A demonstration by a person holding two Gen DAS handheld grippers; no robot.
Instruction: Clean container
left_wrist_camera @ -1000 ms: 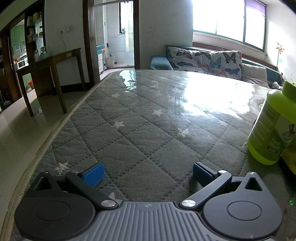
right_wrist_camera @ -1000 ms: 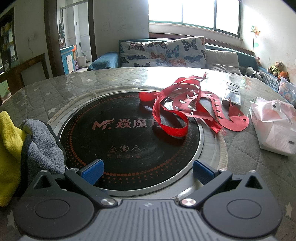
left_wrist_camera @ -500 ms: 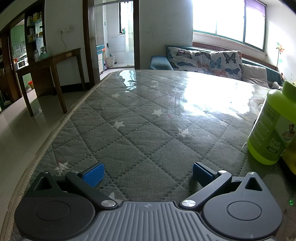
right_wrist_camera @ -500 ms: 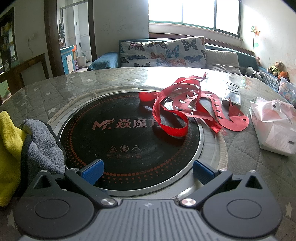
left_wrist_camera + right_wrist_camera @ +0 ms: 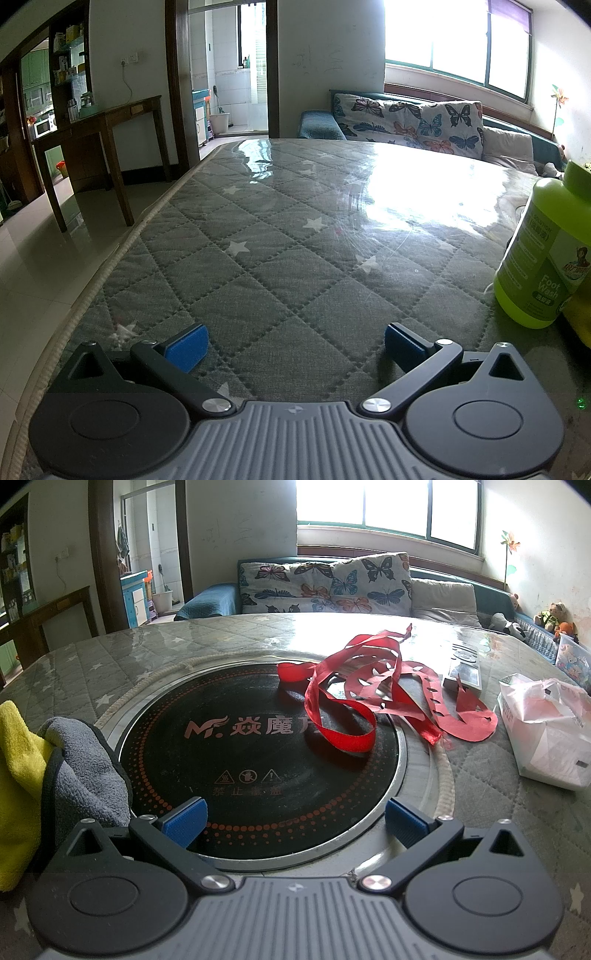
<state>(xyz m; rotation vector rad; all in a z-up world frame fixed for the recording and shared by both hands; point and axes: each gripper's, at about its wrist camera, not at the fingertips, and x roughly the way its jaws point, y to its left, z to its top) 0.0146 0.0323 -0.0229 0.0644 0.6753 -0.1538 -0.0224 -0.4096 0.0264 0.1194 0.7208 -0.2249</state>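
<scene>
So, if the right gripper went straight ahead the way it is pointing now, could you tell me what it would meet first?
Probably the red ribbon lying on the black cooktop. The right gripper is open and empty, and only bare cooktop lies between its fingers and the ribbon. How high it sits above the surface is unclear.

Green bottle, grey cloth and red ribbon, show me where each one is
Green bottle (image 5: 537, 266): left wrist view, on its body.
Grey cloth (image 5: 86, 771): right wrist view, on its front fold.
Red ribbon (image 5: 343, 734): right wrist view, on its front loop.

Ribbons (image 5: 369, 686) on cooktop (image 5: 258, 760), cloths (image 5: 55, 775) left, bag (image 5: 546, 734) right; bottle (image 5: 543, 258) on surface (image 5: 295, 240) right.
</scene>
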